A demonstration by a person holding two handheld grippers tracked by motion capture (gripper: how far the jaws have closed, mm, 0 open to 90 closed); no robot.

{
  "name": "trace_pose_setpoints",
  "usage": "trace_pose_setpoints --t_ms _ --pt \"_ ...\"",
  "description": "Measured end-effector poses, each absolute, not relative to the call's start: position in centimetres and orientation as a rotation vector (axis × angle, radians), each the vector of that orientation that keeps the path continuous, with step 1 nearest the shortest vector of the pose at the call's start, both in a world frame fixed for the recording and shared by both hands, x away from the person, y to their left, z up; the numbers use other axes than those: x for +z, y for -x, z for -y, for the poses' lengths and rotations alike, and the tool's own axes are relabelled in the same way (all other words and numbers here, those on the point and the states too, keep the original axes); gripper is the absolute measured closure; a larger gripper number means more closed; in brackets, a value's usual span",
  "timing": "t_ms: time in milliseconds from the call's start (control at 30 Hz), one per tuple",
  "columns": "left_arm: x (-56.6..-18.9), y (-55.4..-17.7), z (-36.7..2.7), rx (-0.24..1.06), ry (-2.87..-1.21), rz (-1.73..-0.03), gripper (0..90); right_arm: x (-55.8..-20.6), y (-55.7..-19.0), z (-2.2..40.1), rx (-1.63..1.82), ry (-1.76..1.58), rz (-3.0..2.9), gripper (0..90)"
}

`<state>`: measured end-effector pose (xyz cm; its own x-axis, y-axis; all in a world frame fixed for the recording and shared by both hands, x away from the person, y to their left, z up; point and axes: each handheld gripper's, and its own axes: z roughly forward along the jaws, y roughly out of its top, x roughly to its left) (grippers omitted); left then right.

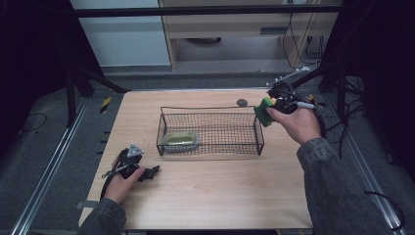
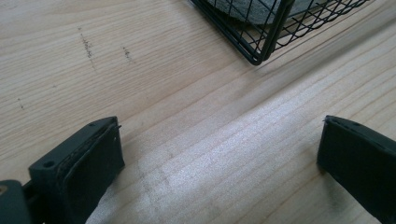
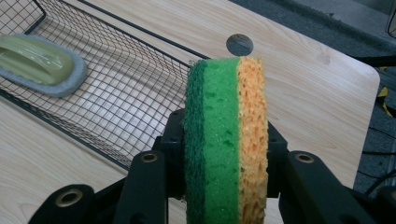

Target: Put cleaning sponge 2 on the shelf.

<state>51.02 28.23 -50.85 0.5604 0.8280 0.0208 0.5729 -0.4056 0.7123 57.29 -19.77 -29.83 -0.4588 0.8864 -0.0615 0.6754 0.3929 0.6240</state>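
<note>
My right gripper [image 1: 270, 108] is shut on a green and yellow sponge [image 3: 227, 140] and holds it on edge at the right rim of a black wire basket [image 1: 210, 110]. In the high view the sponge [image 1: 264, 111] hangs just above that rim. Inside the basket, at its left end, lies a pale green scrubber with a grey pad [image 1: 181, 140], which the right gripper view shows as the scrubber [image 3: 39, 63] at upper left. My left gripper [image 1: 152, 171] rests low over the table near the front left, open with nothing between its jaws [image 2: 219, 154].
A round dark hole [image 1: 242, 102] marks the wooden table [image 1: 215, 196] behind the basket. A corner of the basket [image 2: 261, 42] lies ahead of the left gripper. Dark stands and cables surround the table on both sides.
</note>
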Motion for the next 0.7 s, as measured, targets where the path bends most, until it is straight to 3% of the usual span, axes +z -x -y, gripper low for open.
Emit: trace_pose_setpoints --t_ms 700 --pt "-50.8 -51.0 -28.3 0.495 -2.132 -1.116 0.0 -33.3 -59.2 16.4 0.709 -1.361 -2.343 64.2"
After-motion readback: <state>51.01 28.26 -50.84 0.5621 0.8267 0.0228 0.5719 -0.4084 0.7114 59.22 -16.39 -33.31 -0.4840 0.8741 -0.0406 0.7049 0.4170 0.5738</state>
